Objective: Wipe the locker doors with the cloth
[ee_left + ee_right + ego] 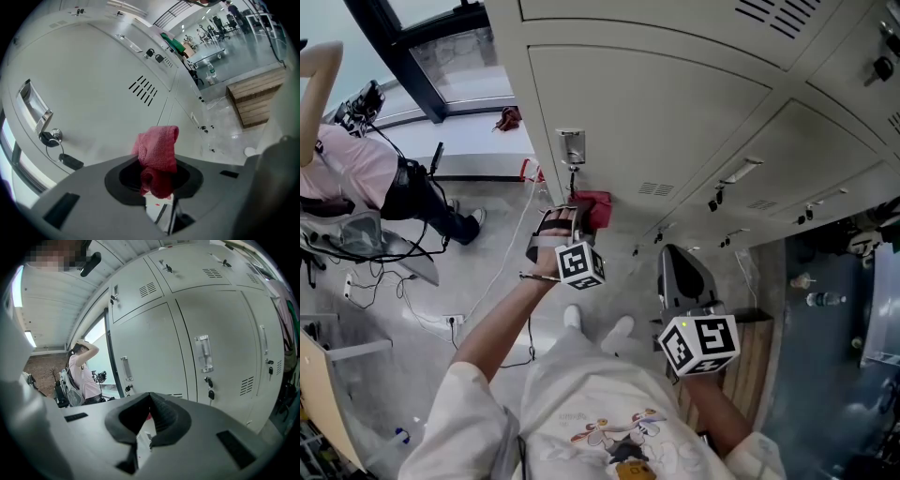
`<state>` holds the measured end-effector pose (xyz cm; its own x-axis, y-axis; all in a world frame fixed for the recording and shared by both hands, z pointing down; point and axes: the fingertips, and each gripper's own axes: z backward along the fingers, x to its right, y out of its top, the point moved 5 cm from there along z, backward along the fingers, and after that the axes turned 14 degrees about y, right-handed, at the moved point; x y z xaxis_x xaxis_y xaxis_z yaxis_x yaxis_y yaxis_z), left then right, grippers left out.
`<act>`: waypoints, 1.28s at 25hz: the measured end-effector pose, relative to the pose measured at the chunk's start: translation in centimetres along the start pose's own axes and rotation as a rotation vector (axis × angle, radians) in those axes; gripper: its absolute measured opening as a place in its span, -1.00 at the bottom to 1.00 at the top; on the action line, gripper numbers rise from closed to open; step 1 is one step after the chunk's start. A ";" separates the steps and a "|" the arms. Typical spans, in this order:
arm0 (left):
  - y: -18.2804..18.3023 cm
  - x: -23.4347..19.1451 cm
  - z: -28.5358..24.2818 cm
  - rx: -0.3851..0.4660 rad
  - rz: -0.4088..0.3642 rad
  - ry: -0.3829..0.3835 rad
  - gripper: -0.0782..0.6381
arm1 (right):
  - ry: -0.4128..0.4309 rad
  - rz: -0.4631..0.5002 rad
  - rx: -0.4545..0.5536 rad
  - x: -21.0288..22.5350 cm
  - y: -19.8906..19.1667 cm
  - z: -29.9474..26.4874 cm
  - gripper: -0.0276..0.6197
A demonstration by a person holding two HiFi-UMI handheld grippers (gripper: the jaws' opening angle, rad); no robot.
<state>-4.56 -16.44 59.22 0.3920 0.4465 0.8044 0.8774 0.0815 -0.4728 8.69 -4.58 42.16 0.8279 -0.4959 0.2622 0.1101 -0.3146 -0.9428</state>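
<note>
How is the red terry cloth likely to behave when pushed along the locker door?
Probably floppy: the red terry cloth folds over above the left hand-held gripper. Likely light; its nubby weave should drag, not slip, on the grey metal locker door.

The cloth is red terry, bunched into a wad (top end flopped over) and pinched in the left gripper, near one door's handle-side edge. The locker doors are pale grey, shut and vented, with keys hanging.
</note>
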 end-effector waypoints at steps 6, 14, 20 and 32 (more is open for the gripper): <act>0.3 0.1 1.5 -0.015 0.087 -0.026 -0.51 | 0.014 -0.010 0.009 0.1 0.0 0.1 -0.90; 3.6 -1.4 7.0 0.033 0.366 -0.027 -0.51 | 0.035 0.001 0.033 0.0 0.5 0.7 -0.90; 5.9 -2.3 11.0 0.053 0.594 -0.056 -0.51 | 0.036 -0.026 0.051 0.6 0.8 1.5 -0.90; 9.5 -6.8 18.2 0.152 0.899 0.006 -0.51 | 0.036 -0.007 0.092 1.0 0.6 2.4 -0.90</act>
<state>-3.94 -2.47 42.67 0.9124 0.3938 0.1114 0.1946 -0.1781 -0.9646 10.93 -3.33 41.38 0.8069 -0.5231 0.2743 0.1673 -0.2430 -0.9555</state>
